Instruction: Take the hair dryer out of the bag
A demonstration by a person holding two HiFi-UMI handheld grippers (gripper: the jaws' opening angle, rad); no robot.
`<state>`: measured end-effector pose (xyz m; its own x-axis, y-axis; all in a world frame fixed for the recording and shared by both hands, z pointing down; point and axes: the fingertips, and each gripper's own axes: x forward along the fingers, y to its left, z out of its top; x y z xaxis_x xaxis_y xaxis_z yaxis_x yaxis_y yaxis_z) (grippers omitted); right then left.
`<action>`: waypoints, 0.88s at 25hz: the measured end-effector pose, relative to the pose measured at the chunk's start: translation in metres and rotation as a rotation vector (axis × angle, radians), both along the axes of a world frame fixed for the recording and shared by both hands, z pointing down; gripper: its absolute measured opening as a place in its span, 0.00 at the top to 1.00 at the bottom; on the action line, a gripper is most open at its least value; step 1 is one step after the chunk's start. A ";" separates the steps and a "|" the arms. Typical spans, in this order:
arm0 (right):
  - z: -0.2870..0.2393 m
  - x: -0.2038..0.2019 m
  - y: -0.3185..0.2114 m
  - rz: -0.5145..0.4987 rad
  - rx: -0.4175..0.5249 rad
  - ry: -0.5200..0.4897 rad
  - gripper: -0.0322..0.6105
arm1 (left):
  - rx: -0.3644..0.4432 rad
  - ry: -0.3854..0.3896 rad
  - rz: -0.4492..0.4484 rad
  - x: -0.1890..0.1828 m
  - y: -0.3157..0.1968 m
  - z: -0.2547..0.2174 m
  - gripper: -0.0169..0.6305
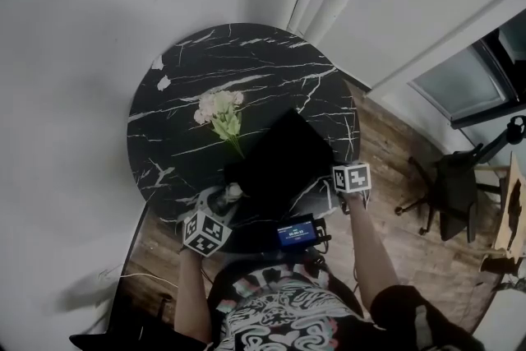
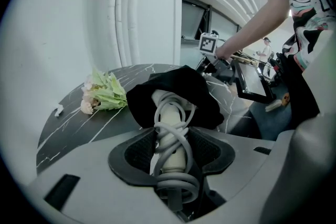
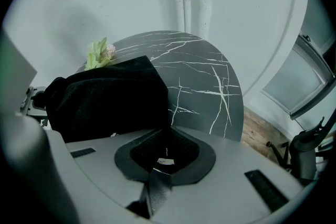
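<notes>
- Two grippers work one black bag [image 1: 283, 160] on the marble table [image 1: 189, 70], flowers [image 1: 220, 113] just beside it.
- The left gripper [image 2: 170, 152] clamps the cord-wrapped hair dryer [image 2: 169, 123], whose far end sits inside the bag mouth.
- The right gripper [image 3: 164, 155] pinches the bag's corner.

In the lower centre the left gripper's [image 2: 170, 140] jaws clasp the cord-wrapped hair dryer [image 2: 169, 126], its far end inside the black bag [image 2: 185, 89]; flowers [image 2: 102, 94] lie left on the surface [image 2: 68, 128].
</notes>
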<state>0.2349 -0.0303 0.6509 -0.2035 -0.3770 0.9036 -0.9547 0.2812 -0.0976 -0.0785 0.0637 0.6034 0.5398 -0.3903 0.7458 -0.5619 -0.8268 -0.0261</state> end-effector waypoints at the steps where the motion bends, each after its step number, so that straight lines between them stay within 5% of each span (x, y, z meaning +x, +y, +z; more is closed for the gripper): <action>1: 0.000 0.000 0.000 0.000 -0.002 0.001 0.89 | 0.000 -0.003 0.004 -0.001 0.001 0.000 0.65; 6: 0.001 -0.001 0.002 -0.006 -0.035 -0.030 0.89 | 0.000 -0.007 0.014 -0.006 0.004 0.002 0.65; 10: -0.011 -0.002 0.009 0.005 -0.063 -0.157 0.89 | 0.010 -0.008 0.032 -0.006 0.000 0.002 0.65; 14: -0.038 0.009 0.004 0.061 -0.013 -0.266 0.71 | 0.012 -0.008 0.045 -0.005 -0.004 0.003 0.65; 17: -0.067 0.004 -0.003 0.016 0.007 -0.376 0.69 | 0.016 -0.006 0.062 -0.002 -0.010 0.002 0.65; 22: -0.116 0.007 -0.055 0.044 0.222 -0.463 0.65 | 0.020 -0.017 0.101 0.000 -0.019 0.000 0.65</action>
<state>0.2421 -0.0852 0.5350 -0.5427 -0.5666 0.6200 -0.8370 0.3037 -0.4551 -0.0783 0.0451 0.6039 0.5644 -0.3491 0.7481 -0.4746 -0.8787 -0.0519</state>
